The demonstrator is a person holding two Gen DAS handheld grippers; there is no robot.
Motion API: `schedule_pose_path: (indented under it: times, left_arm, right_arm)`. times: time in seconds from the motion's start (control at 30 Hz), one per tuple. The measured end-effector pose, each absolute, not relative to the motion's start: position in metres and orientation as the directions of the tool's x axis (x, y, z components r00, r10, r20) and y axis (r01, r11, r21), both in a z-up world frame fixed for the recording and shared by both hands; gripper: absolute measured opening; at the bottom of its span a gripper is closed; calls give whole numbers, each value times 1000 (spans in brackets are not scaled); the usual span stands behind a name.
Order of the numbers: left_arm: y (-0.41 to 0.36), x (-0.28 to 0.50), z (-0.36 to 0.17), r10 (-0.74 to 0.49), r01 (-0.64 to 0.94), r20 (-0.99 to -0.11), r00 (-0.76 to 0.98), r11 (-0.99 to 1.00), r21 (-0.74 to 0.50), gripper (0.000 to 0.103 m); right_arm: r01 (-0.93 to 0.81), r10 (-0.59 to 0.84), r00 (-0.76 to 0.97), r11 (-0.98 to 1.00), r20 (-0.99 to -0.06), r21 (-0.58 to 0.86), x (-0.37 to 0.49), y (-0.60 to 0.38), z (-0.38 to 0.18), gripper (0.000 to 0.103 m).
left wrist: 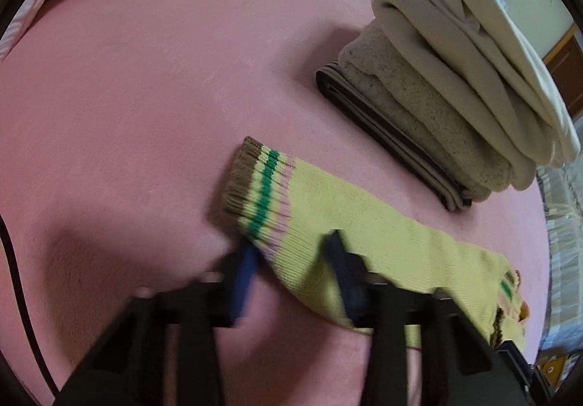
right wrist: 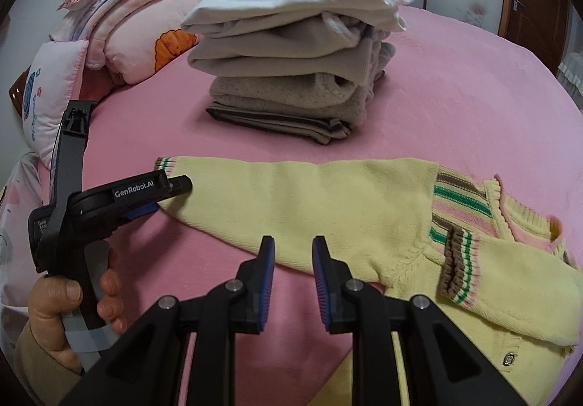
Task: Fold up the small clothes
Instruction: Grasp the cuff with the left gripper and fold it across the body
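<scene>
Our left gripper (left wrist: 291, 256) gapes astride the sleeve (left wrist: 328, 209), gripping nothing; closing shallow, we risk the cuff (left wrist: 251, 180) slipping. Right gripper (right wrist: 293, 274) idles half-open, empty.

Left gripper (left wrist: 291, 253) and right gripper (right wrist: 293, 260) both gape, angled downward, holding nothing.

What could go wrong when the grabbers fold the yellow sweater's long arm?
The left hand-held gripper sits right at the striped cuff, so it might pinch only the edge and let the sleeve slip out. The open right hand-held gripper might also catch the pink blanket underneath. A wide swing could bump the pile of folded clothes nearby.
</scene>
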State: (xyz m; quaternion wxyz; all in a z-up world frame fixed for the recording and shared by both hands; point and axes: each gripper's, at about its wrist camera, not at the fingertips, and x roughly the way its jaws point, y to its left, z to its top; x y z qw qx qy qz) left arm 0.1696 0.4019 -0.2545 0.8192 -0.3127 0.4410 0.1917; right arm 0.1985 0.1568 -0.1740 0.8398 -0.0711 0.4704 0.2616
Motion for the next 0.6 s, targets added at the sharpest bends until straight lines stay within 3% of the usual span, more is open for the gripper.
schedule_pose_path:
  times: [0.33,0.6]
  left_arm:
    - [362,165,-202,110,-519,-770,628,797,-309,10]
    - [277,177,-129,-2,-306,-680,733,892,-333,10]
  right_arm:
    - [-452,364,441,880,-820,147,202,126,-169,21]
    - [-344,324,507,926,-799,157,200,62,-147,21]
